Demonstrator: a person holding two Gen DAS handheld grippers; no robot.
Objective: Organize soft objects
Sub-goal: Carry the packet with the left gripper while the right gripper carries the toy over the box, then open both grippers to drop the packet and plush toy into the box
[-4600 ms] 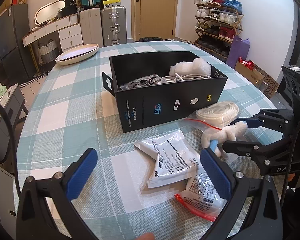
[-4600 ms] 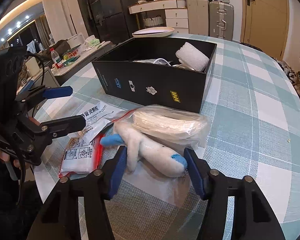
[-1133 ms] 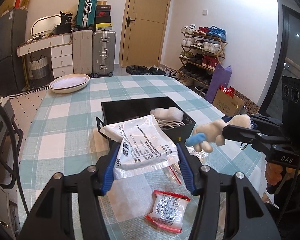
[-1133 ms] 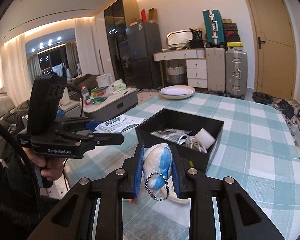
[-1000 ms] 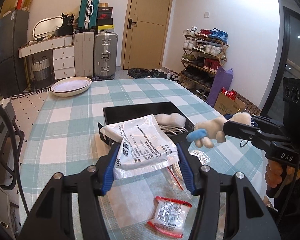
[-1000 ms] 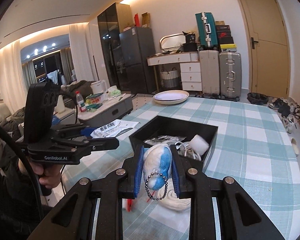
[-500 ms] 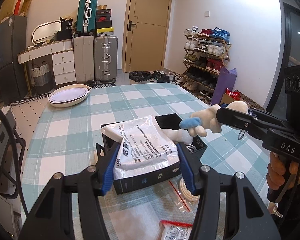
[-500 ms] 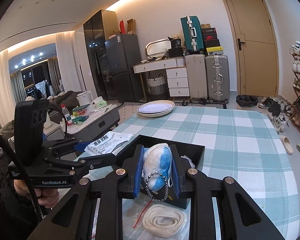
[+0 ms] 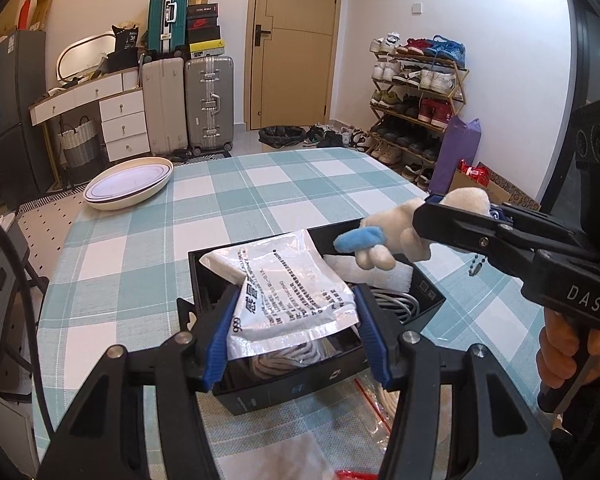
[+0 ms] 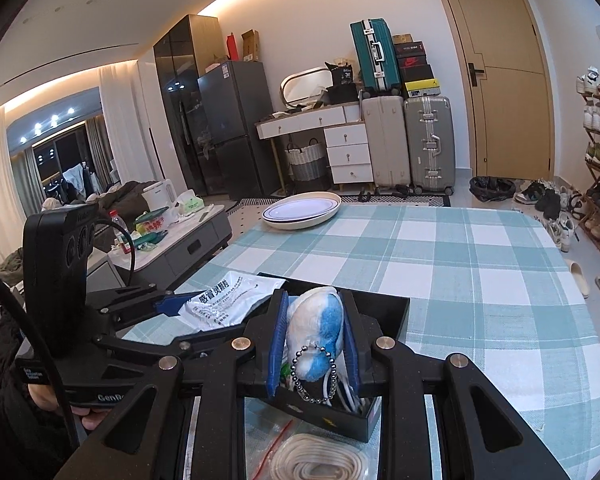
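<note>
Both my grippers hold soft things over the box.

My left gripper (image 9: 294,330) has its fingers clamped on the packet (image 9: 288,292), lying flat with its long axis running away from me above the box (image 9: 428,294). My right gripper (image 10: 312,340) is squeezed tight on the plush (image 10: 318,334), which points leftward across the box, blue tip leading, over the checked surface (image 9: 220,216).

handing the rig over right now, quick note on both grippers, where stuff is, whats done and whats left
Left gripper: shut on the white printed packet, held above the black box.
Right gripper: shut on the white and blue plush toy, also over the box.
Done: cables and a white foam roll are in the box.
Left: drop both items in, then box the bagged white cord on the table in front of it.
</note>
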